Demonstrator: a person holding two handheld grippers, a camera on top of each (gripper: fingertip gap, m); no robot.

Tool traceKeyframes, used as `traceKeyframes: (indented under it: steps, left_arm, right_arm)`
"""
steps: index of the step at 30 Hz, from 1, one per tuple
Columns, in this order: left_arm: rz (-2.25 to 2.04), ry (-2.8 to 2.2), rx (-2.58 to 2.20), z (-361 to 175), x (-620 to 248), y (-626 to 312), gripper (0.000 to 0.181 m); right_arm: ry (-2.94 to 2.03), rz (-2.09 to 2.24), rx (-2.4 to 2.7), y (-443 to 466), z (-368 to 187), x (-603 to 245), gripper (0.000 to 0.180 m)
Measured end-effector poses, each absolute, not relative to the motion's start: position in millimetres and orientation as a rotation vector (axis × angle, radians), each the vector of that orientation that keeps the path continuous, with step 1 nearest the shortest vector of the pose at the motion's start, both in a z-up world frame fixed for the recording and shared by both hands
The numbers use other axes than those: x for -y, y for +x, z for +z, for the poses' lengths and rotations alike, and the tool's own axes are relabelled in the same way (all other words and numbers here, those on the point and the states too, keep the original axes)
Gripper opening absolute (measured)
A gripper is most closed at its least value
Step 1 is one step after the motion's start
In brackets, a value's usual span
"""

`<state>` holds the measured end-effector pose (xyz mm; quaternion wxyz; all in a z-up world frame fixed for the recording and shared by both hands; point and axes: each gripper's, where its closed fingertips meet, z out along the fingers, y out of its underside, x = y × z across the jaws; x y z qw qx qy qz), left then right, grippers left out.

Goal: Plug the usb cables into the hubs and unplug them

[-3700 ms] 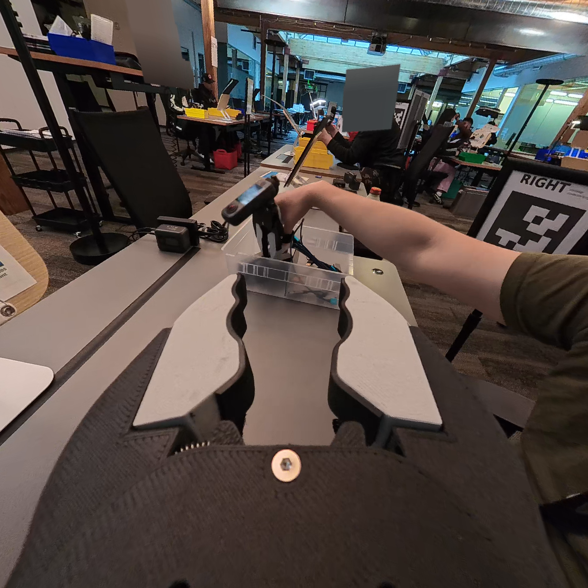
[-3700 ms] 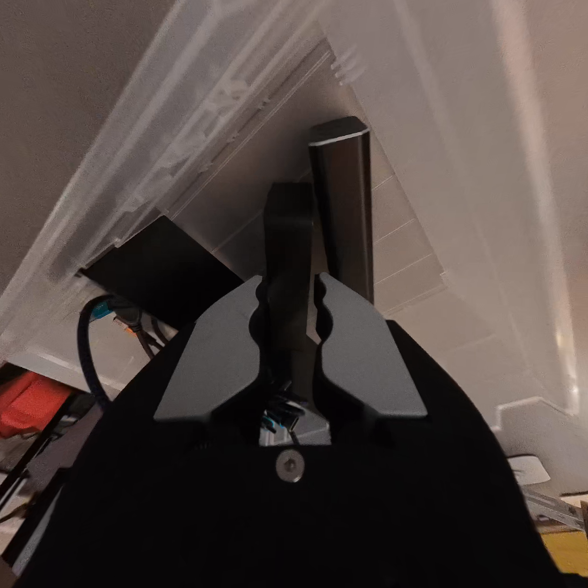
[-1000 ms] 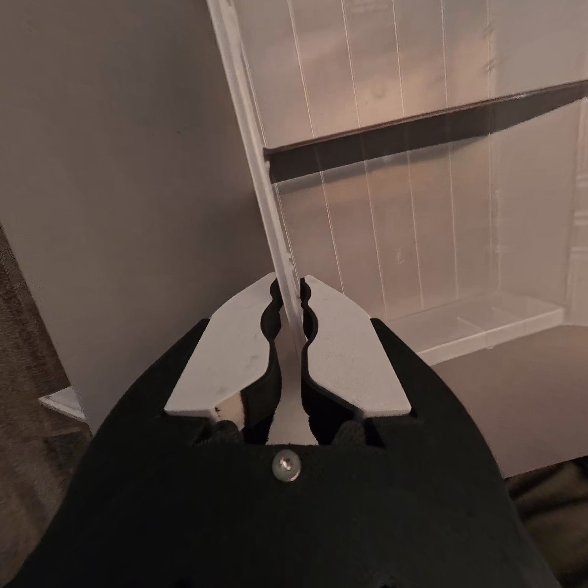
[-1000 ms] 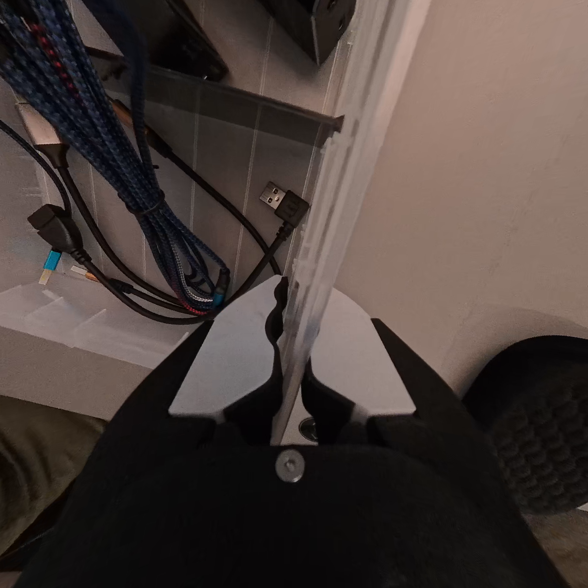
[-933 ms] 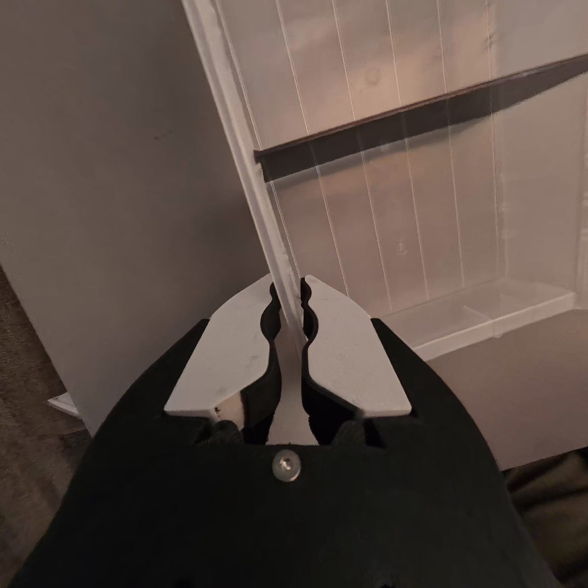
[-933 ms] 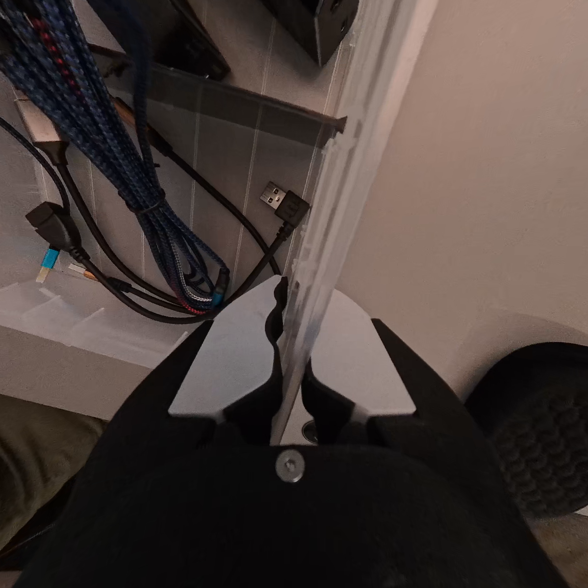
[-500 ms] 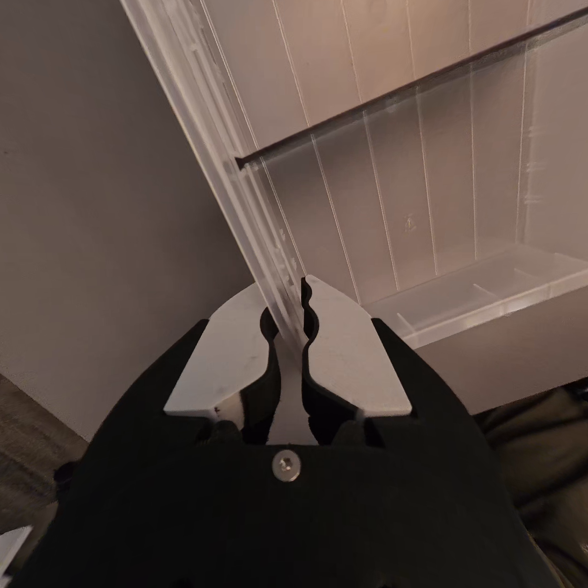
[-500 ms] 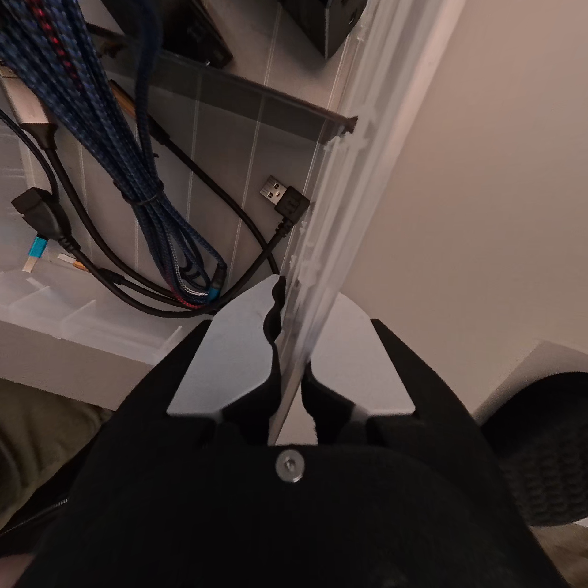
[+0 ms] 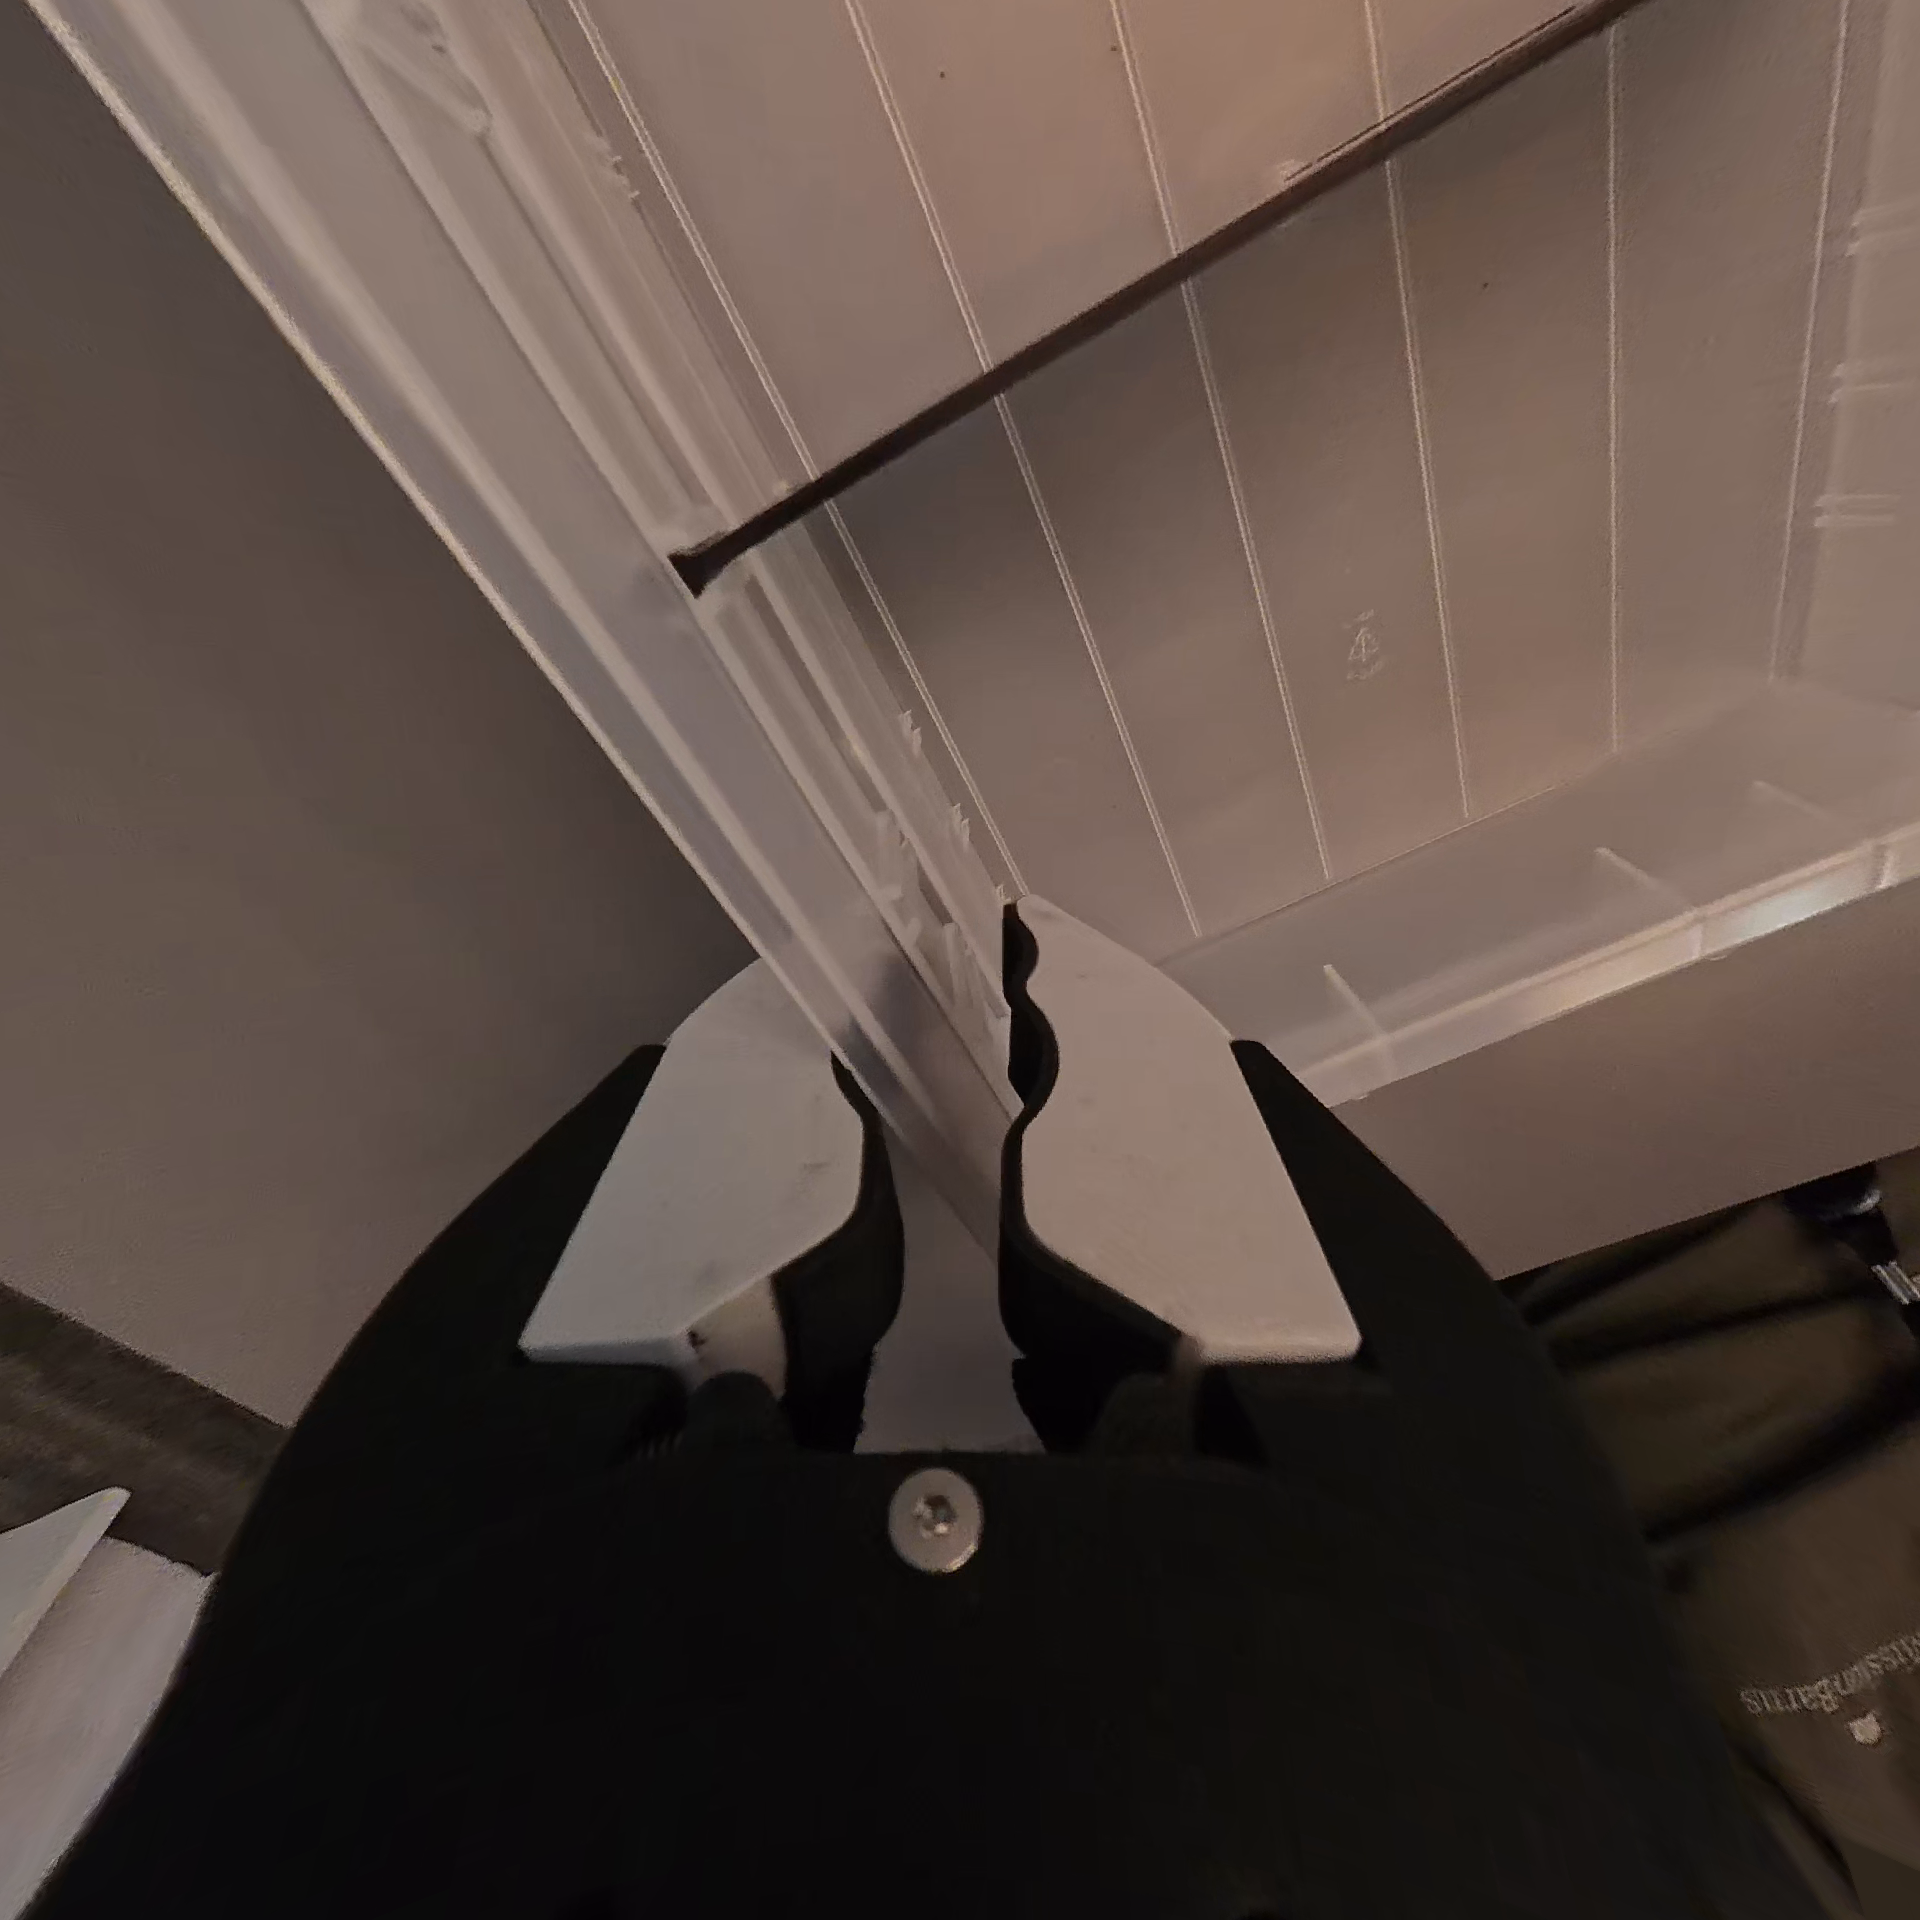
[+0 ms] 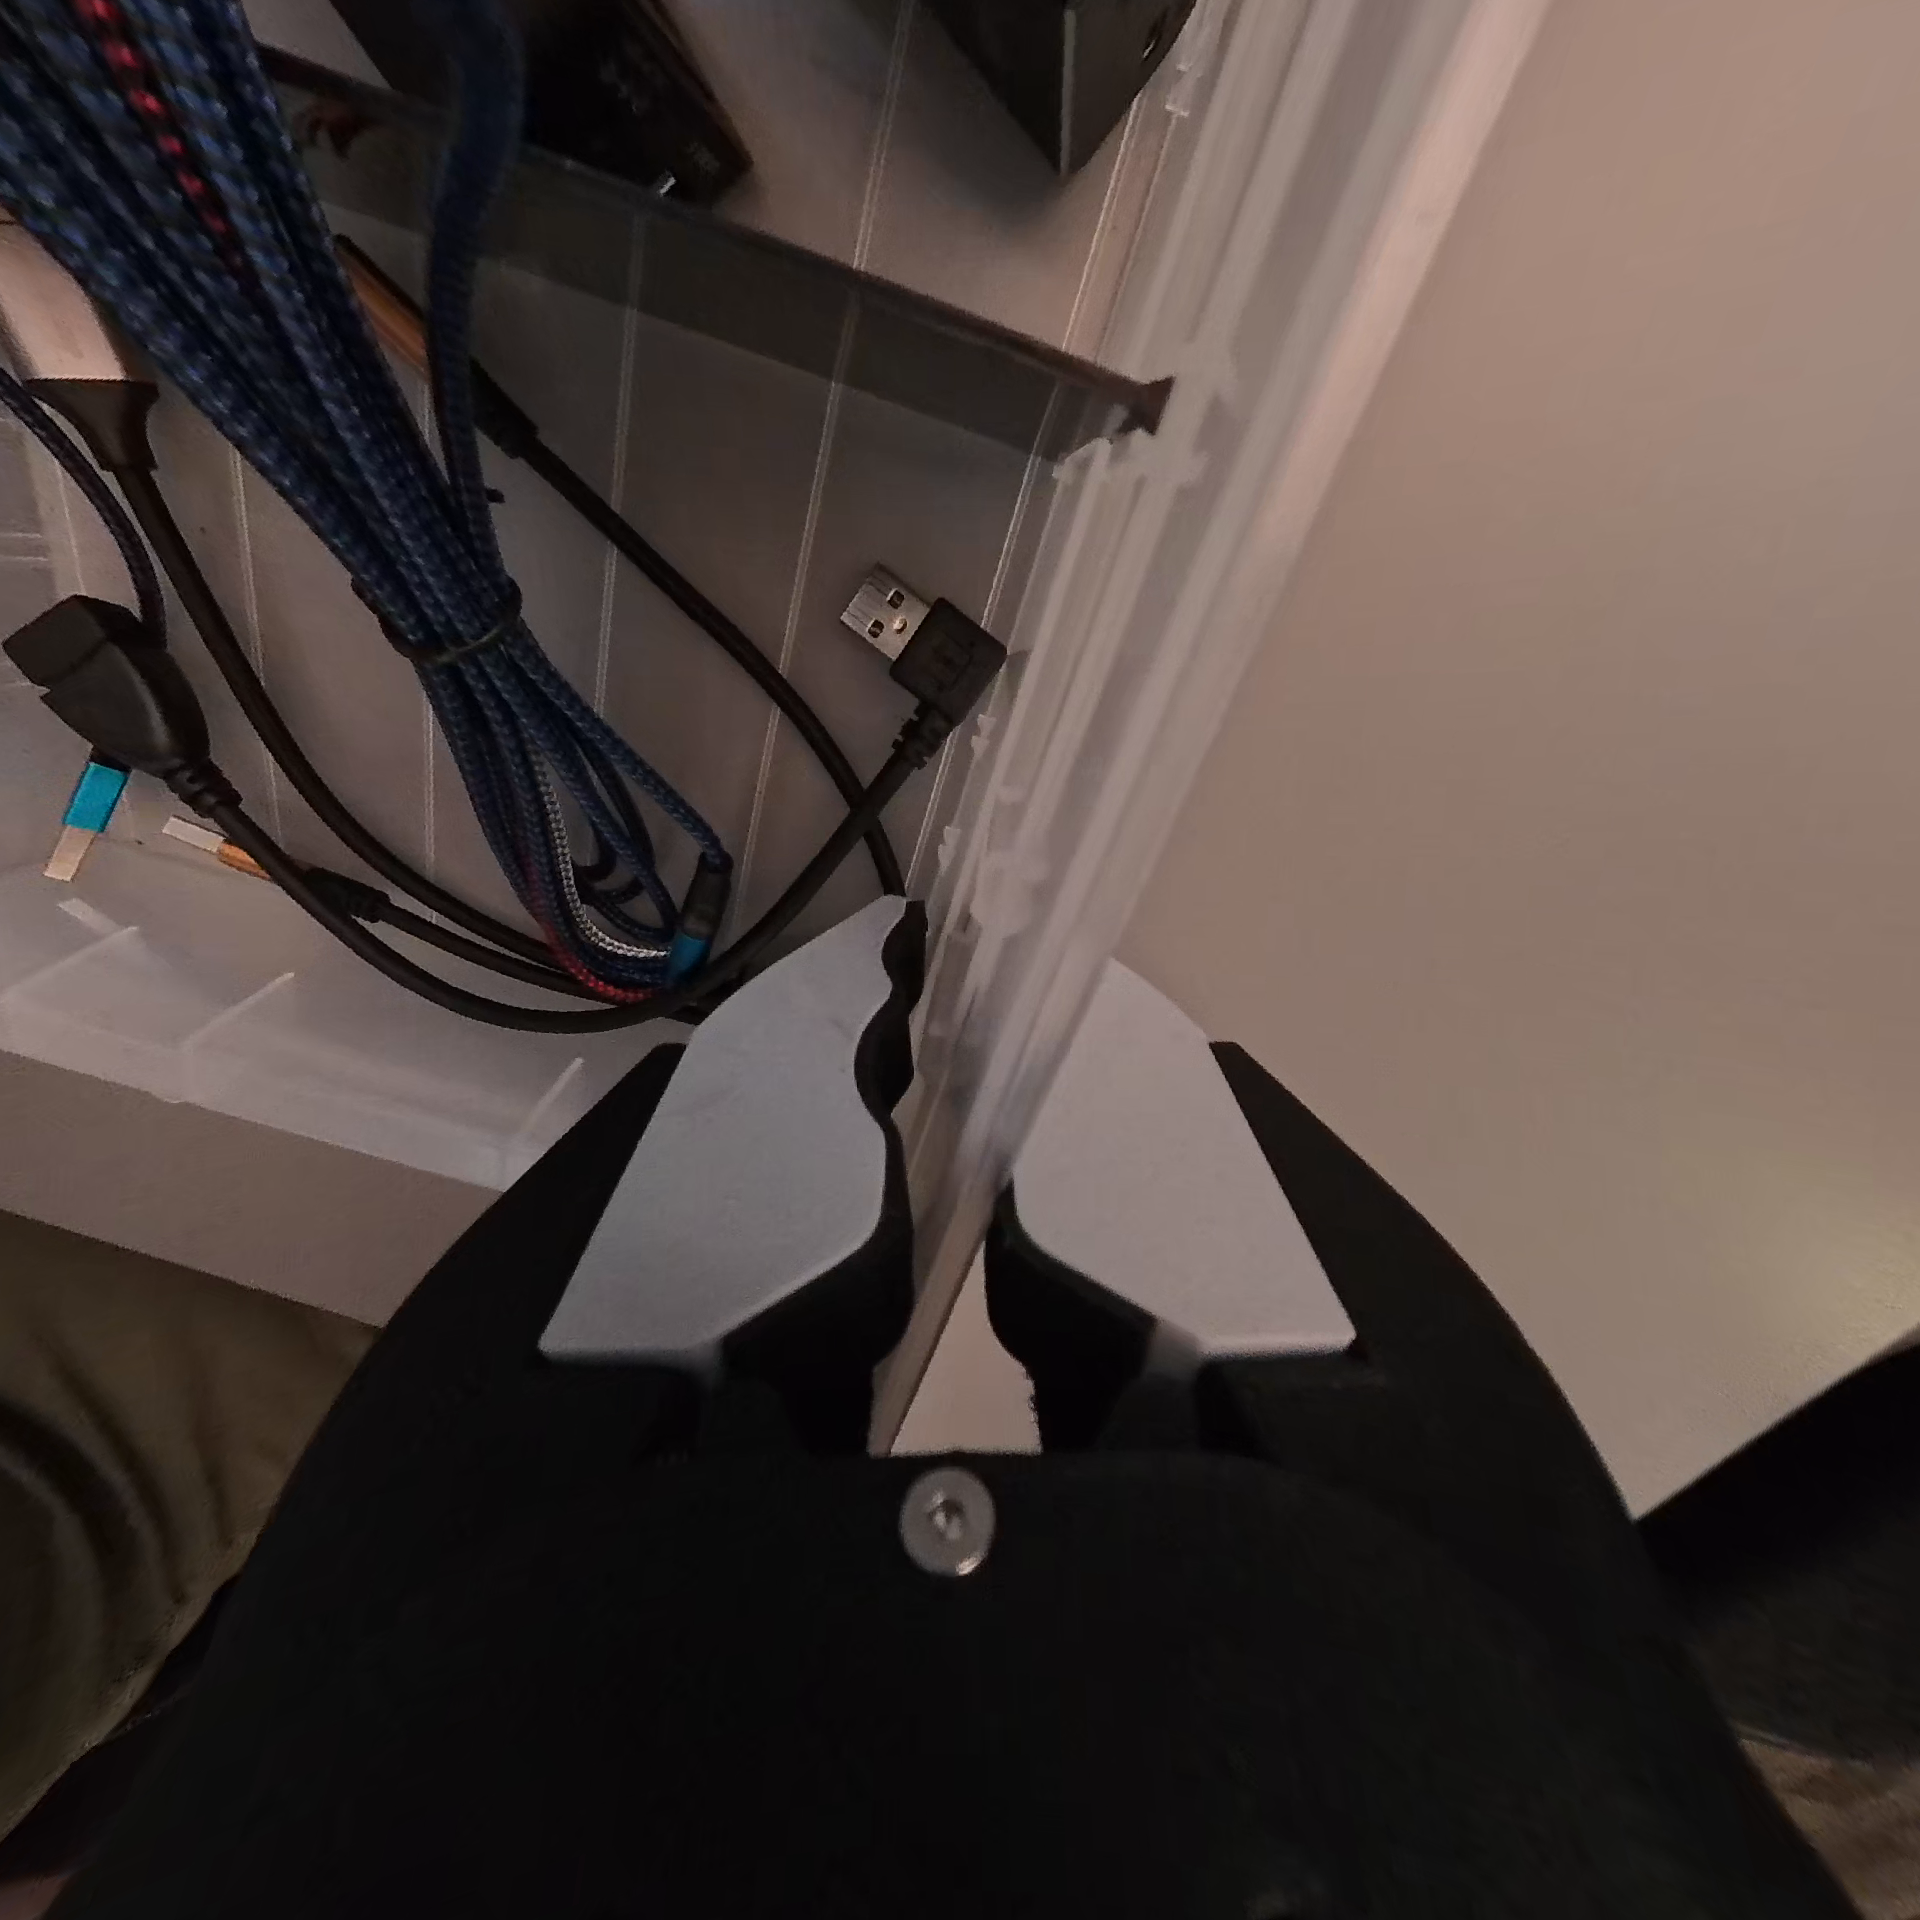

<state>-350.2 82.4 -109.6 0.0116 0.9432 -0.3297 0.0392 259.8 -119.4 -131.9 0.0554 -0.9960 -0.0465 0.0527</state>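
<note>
Left gripper (image 9: 940,1039) pinching one side wall of clear bin (image 9: 1299,540); right gripper (image 10: 971,1049) pinching opposite wall. Blue braided cables (image 10: 343,416) and black usb plug (image 10: 920,639) inside, by bin's right wall.

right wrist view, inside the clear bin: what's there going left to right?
black female USB connector → blue braided cable bundle → black angled USB-A plug → clear bin wall, gripped by right gripper.
</note>
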Motion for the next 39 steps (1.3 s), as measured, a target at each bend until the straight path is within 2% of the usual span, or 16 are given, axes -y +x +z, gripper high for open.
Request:
traceKeyframes:
  steps: [17,20,23,27,34,37,39]
  left_arm:
    - [-0.020,2.843,1.199,-110.8,-62.1,-291.5,0.039]
    - [-0.008,2.813,1.242,-109.8,-57.2,-288.4,0.045]
    - [0.067,2.821,1.253,-104.0,-54.9,-286.7,0.043]
    - [0.122,2.843,1.300,-91.3,-51.9,-290.8,0.039]
    - [0.267,2.975,1.341,-55.4,-49.2,-303.6,0.034]
    - [0.291,3.086,1.364,-34.1,-52.0,-309.8,0.031]
    - [0.308,3.160,1.402,-19.0,-54.1,-311.5,0.031]
  right_arm:
    - [-3.013,0.142,0.201,203.7,-133.4,93.0,0.012]
    - [-3.013,0.063,0.215,202.2,-132.6,87.1,0.018]
    - [-3.041,-0.030,0.225,202.9,-132.1,92.5,0.033]
    - [-2.990,-0.034,0.174,198.1,-120.1,89.6,0.035]
    - [-2.716,-0.316,0.137,200.9,-33.4,85.7,0.046]
    - [-2.394,-0.402,0.276,158.3,28.3,64.5,0.045]
    - [-2.068,-0.284,0.391,100.6,70.8,42.8,0.041]
